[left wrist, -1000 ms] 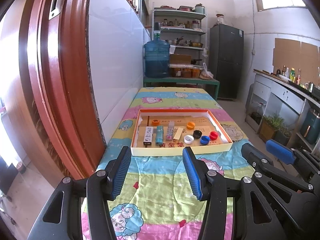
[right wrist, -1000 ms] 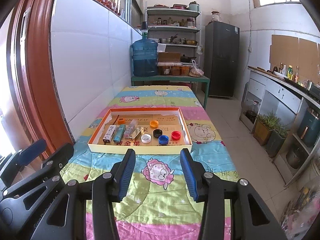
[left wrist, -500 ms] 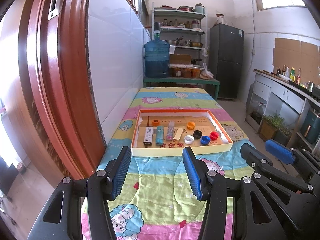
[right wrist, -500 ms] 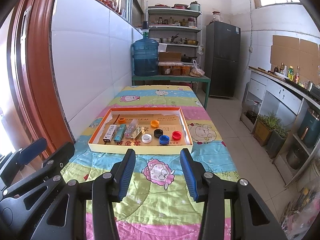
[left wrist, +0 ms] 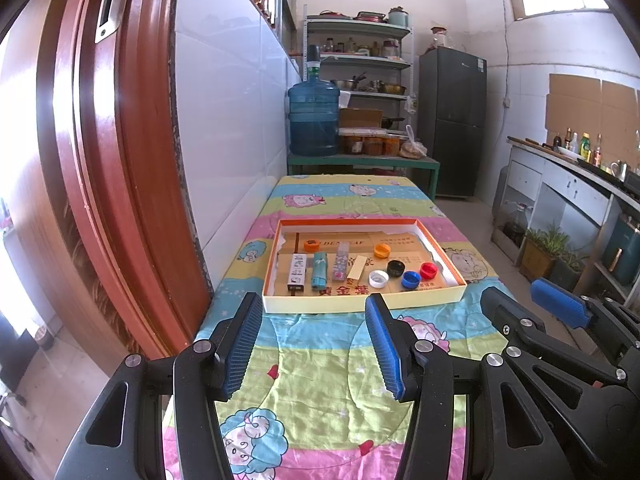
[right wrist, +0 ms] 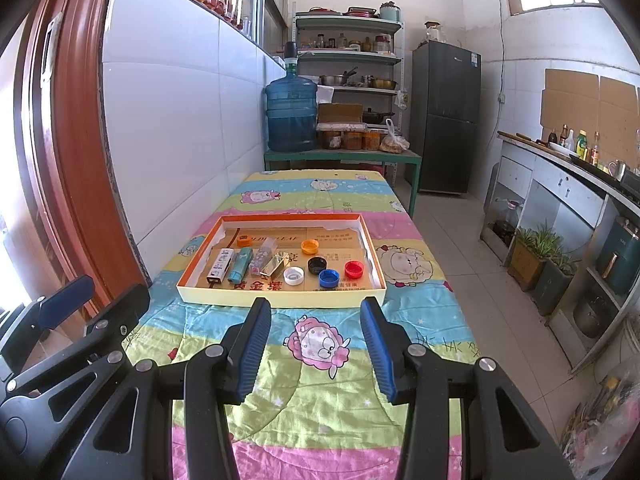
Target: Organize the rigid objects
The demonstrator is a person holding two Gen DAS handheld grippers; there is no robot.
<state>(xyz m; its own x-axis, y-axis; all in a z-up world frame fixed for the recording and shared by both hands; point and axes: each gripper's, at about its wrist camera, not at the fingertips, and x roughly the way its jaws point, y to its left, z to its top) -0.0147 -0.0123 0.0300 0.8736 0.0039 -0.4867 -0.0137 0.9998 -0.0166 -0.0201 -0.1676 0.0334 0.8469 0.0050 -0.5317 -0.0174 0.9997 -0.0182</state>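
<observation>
A shallow cardboard tray (left wrist: 360, 303) (right wrist: 280, 301) with an orange inner rim lies mid-table on a cartoon quilt. Inside it are several lighters in a row, among them a teal lighter (left wrist: 319, 270) (right wrist: 240, 265), plus several bottle caps: white cap (left wrist: 378, 279) (right wrist: 293, 275), black cap (left wrist: 395, 267), blue cap (left wrist: 411, 279) (right wrist: 329, 278), red cap (left wrist: 427, 270) (right wrist: 354, 269) and two orange ones. My left gripper (left wrist: 314, 312) hovers open over the quilt short of the tray, nothing between its blue pads. My right gripper (right wrist: 316, 314) is open beside it, also empty and short of the tray.
The table (right wrist: 320, 380) runs along a white tiled wall on the left, with a red door frame (left wrist: 92, 160) near me. A blue water jug (right wrist: 291, 114), shelves and a dark fridge (right wrist: 446, 116) stand at the far end. Tiled floor and a counter lie to the right.
</observation>
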